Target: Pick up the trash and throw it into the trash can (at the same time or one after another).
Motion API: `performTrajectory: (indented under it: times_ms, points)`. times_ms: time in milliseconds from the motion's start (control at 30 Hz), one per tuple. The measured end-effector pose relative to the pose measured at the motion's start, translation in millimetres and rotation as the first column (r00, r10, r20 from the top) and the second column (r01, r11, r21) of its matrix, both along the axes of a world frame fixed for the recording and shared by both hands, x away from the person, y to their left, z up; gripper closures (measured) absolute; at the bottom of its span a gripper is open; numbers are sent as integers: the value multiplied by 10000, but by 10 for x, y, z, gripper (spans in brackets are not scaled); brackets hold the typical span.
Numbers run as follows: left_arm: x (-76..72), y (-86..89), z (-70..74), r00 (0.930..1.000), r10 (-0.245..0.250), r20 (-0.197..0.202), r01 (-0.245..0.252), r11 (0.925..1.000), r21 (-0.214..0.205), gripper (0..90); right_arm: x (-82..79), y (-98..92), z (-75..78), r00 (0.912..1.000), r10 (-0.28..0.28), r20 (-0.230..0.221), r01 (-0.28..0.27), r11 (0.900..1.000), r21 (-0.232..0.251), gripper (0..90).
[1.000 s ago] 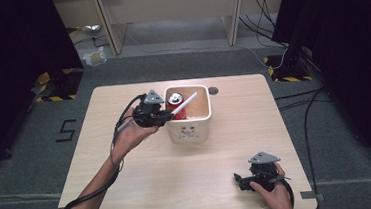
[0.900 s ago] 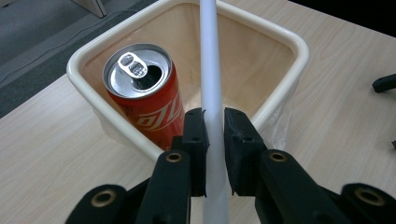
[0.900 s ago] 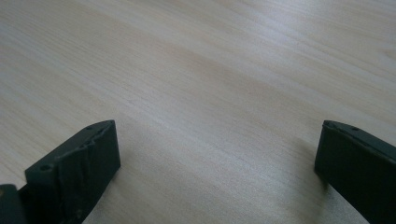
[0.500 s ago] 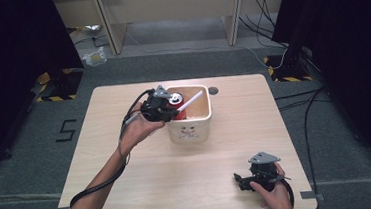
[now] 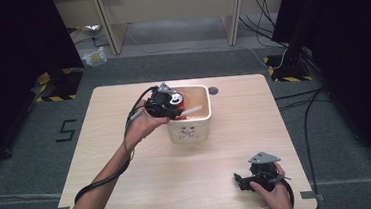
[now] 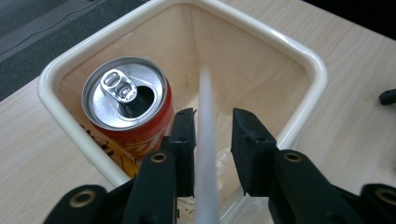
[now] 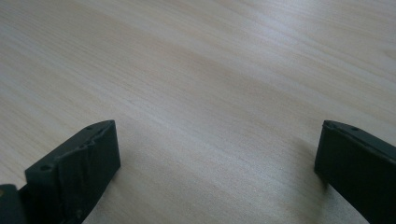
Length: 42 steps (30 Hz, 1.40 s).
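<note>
A cream bin (image 5: 208, 113) with a rounded rim stands at the middle back of the wooden table. An opened red drink can (image 5: 176, 99) stands upright in its left corner (image 6: 126, 100). My left gripper (image 5: 173, 110) hangs over the bin's left rim (image 6: 60, 93), pointing into it. Its jaws have just been opening and stand a little apart (image 6: 213, 119), with a thin white straw (image 6: 205, 140) loose between them, slanting down into the bin (image 5: 193, 111). My right gripper (image 5: 239, 179) rests near the front right of the table, open, with bare wood between its jaws (image 7: 217, 135).
A round cable hole (image 5: 214, 89) sits in the tabletop just behind the bin. Cables trail from both grippers. The table's front edge runs close under the right hand. Desk legs and floor cables lie beyond the table's far side.
The left gripper has moved right, over the bin's rim, and its jaws have parted from the straw. The straw's free end now points farther into the bin. The right gripper has not moved.
</note>
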<state>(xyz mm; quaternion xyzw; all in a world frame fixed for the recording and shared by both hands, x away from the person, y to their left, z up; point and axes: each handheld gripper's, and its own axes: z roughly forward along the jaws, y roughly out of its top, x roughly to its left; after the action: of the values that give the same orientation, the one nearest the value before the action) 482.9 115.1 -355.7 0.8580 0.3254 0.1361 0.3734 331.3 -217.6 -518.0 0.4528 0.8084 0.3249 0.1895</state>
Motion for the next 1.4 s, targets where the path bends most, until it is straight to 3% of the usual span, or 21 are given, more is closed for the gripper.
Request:
performTrajectory:
  times_ms: [333,833,1000,1400]
  points:
    - [-52,79,130,9987,323,403,-303,9983,-506,563,0,1,0,10000,-1,-4,1,10000,13,4]
    - [-208,298,211,9956,862,359,-805,9874,-1362,333,0,1,0,10000,-10,0,10,10000,9,4]
    - [-273,377,227,9928,1071,533,-986,9850,-1419,220,-1,1,1,10000,-9,-17,9,10000,13,4]
    - [-415,622,210,9894,1273,695,-1143,9795,-1660,166,0,0,0,10000,1,0,-1,10000,3,4]
